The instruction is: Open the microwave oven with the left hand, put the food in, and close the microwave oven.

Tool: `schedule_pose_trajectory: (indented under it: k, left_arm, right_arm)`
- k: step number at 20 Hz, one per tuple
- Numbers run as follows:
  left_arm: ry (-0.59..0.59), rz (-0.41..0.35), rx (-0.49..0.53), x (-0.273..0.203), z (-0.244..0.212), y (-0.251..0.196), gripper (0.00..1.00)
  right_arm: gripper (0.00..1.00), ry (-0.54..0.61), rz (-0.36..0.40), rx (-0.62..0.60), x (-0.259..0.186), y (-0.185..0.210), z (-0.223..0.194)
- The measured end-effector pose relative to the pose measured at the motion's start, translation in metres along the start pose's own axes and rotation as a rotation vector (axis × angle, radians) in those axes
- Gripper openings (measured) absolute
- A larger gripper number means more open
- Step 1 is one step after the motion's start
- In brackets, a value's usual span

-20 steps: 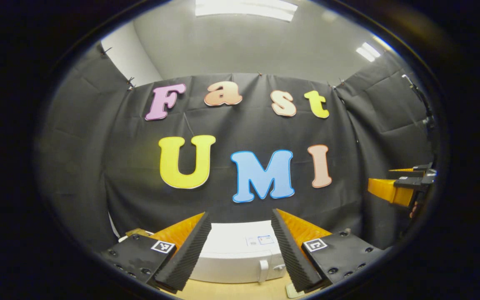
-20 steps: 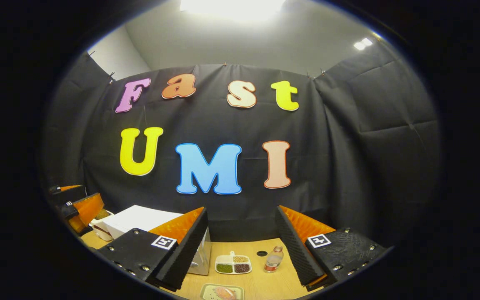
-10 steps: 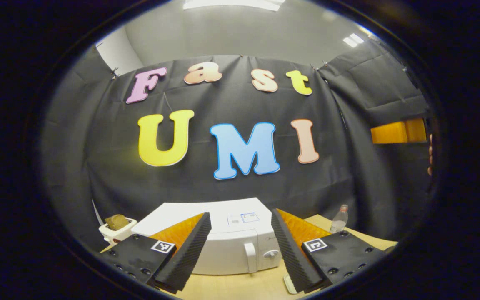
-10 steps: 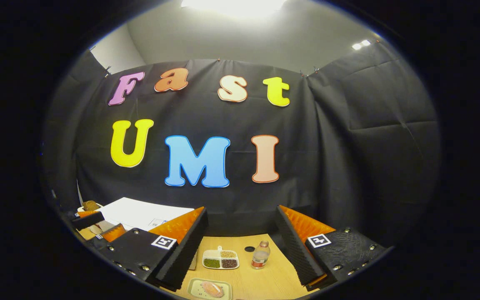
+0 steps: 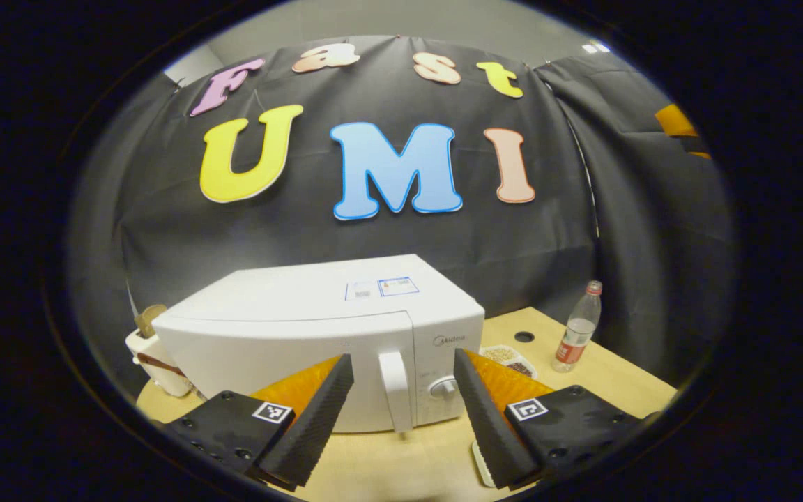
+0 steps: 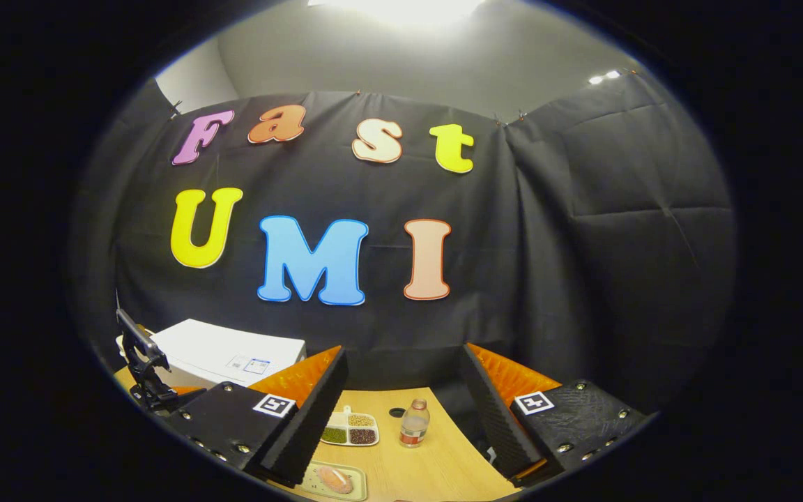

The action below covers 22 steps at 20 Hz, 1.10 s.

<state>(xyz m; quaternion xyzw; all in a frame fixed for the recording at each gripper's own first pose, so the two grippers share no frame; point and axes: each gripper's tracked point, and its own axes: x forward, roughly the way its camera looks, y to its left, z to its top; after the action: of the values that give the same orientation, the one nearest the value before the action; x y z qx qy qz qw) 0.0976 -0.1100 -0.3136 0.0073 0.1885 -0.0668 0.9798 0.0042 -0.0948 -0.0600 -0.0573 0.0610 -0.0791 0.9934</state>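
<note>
The white microwave (image 5: 290,335) stands on the wooden table with its door closed, its upright handle (image 5: 396,392) just left of a round knob (image 5: 443,388). My left gripper (image 5: 401,359) is open and faces the door front, a little short of it, with the handle lined up between the fingers. My right gripper (image 6: 405,355) is open and empty, held above the table. Below it lies a small green plate of food (image 6: 333,480). The microwave (image 6: 227,352) sits to its left, with part of the left gripper's body (image 6: 142,366) beside it.
A divided dish of beans (image 6: 349,429), a small water bottle (image 6: 412,424) and a round hole (image 6: 396,412) are on the table (image 6: 443,453) right of the microwave. A white toaster with bread (image 5: 154,348) stands at the microwave's left. Black cloth walls surround the table.
My left gripper has dropped and tilted down toward the microwave, which now looks much larger with the handle between the fingers. The right gripper drifted slightly to the right.
</note>
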Motion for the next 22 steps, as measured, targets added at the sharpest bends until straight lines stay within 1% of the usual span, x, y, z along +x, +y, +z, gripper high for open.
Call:
schedule_pose_trajectory:
  k: [3,4,5,6,7,8,9,10,11,12,13,14,15,16,17,18,19,21,22]
  left_arm:
    - [0.048,0.005,-0.002,0.019,-0.021,0.003,0.94]
    - [0.061,0.01,-0.006,0.025,-0.026,0.005,0.94]
    - [0.073,0.016,-0.016,0.03,-0.032,0.008,0.92]
    - [0.087,0.02,-0.031,0.035,-0.037,0.01,0.89]
    - [0.103,0.016,-0.042,0.04,-0.043,0.01,0.89]
    - [0.122,0.021,-0.037,0.045,-0.048,0.013,0.82]
    - [0.142,0.028,-0.033,0.049,-0.055,0.017,0.77]
    - [0.157,-0.005,-0.062,0.043,-0.055,0.011,0.63]
    - [0.157,-0.008,-0.075,0.05,-0.057,0.006,0.57]
    - [0.162,-0.003,-0.058,0.052,-0.058,0.006,0.37]
    - [0.163,-0.003,-0.045,0.05,-0.058,0.007,0.34]
    - [0.169,-0.006,-0.048,0.054,-0.059,0.007,0.31]
    - [0.176,-0.012,-0.057,0.05,-0.058,0.006,0.31]
    - [0.185,-0.019,-0.062,0.049,-0.059,0.005,0.31]
    - [0.193,-0.03,-0.049,0.048,-0.059,0.006,0.27]
    - [0.197,-0.036,-0.04,0.049,-0.058,0.005,0.22]
    - [0.202,-0.045,-0.034,0.048,-0.06,0.006,0.22]
    - [0.217,-0.061,-0.057,0.047,-0.06,0.005,0.22]
    - [0.218,-0.067,-0.063,0.047,-0.059,0.005,0.22]
  right_arm:
    - [0.98,0.012,-0.016,-0.008,0.005,-0.01,-0.005]
    - [0.96,0.016,-0.019,-0.009,0.008,-0.011,-0.007]
    - [0.98,0.02,-0.021,-0.008,0.01,-0.013,-0.009]
    - [0.96,0.024,-0.021,-0.005,0.012,-0.013,-0.01]
    - [0.96,0.029,-0.021,-0.001,0.014,-0.013,-0.011]
    - [0.98,0.032,-0.02,0.005,0.016,-0.013,-0.011]
    - [0.96,0.032,-0.017,0.01,0.017,-0.011,-0.012]
    - [0.98,0.031,-0.011,0.011,0.019,-0.009,-0.011]
    - [0.96,0.029,-0.006,0.007,0.019,-0.008,-0.011]
    - [0.96,0.028,-0.002,0.002,0.02,-0.006,-0.01]
    - [0.96,0.029,0.0,-0.001,0.02,-0.006,-0.011]
    - [0.98,0.031,0.005,-0.001,0.02,-0.004,-0.012]
    - [0.98,0.033,0.008,-0.001,0.019,-0.003,-0.013]
    - [0.96,0.033,0.007,-0.001,0.018,-0.003,-0.013]
    - [0.96,0.033,0.006,0.001,0.018,-0.003,-0.014]
    - [0.98,0.035,0.005,0.006,0.018,-0.003,-0.014]
    - [0.96,0.038,0.005,0.011,0.016,-0.002,-0.015]
    - [0.96,0.038,0.005,0.018,0.013,-0.002,-0.015]
    - [0.98,0.037,0.002,0.019,0.012,-0.002,-0.015]
